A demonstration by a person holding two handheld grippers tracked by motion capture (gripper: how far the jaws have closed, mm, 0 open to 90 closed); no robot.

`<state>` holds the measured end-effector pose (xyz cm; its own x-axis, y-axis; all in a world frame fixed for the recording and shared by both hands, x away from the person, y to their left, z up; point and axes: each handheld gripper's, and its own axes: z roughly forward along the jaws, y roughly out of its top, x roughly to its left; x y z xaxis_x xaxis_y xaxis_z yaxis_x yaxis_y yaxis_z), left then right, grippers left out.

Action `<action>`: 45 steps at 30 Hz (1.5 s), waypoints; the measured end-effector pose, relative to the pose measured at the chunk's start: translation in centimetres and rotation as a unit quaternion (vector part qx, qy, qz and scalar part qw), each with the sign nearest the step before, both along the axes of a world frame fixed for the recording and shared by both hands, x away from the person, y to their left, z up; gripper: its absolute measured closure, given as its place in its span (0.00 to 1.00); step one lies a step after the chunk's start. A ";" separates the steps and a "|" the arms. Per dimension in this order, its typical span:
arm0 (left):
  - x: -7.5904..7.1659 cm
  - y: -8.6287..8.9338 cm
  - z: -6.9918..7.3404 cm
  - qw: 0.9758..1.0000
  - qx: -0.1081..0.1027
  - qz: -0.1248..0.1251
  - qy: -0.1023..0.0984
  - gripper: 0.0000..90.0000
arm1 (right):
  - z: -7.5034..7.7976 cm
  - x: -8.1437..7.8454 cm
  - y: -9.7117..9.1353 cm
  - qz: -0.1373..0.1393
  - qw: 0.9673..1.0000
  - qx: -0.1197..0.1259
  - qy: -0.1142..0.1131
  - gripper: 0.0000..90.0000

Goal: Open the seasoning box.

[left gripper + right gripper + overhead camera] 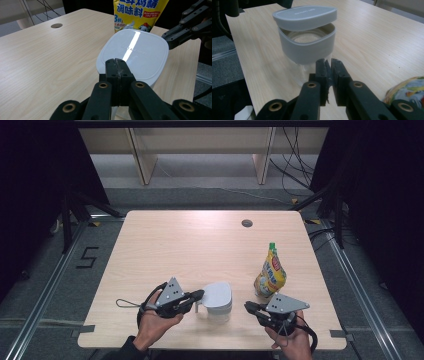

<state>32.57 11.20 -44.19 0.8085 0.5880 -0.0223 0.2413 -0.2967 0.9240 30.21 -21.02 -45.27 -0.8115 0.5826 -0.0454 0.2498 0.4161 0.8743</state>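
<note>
Left tool (198, 294), clamped on the container's handle (198, 308), steadies container (218, 306); right tool (248, 307), jaws together, empty, beside raised lid (305, 16).

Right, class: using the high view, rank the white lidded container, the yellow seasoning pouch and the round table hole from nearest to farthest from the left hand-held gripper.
1. White lidded container: right at the tips of the left hand-held gripper.
2. Yellow seasoning pouch: farther right, standing upright.
3. Round table hole: near the table's far edge.
</note>
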 end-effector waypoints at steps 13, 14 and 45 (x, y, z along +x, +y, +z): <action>0.0 0.0 -0.1 1.000 -0.004 0.001 0.000 0.99 | 0.5 0.7 2.4 0.024 1.000 0.004 0.000 0.99; 0.0 0.0 -0.1 1.000 -0.004 0.001 0.000 0.99 | 0.6 0.6 2.4 0.018 1.000 0.003 0.006 0.99; -1.3 2.5 -1.8 0.999 0.020 0.017 0.025 0.51 | 3.1 0.9 5.2 0.049 0.998 0.014 -0.029 1.00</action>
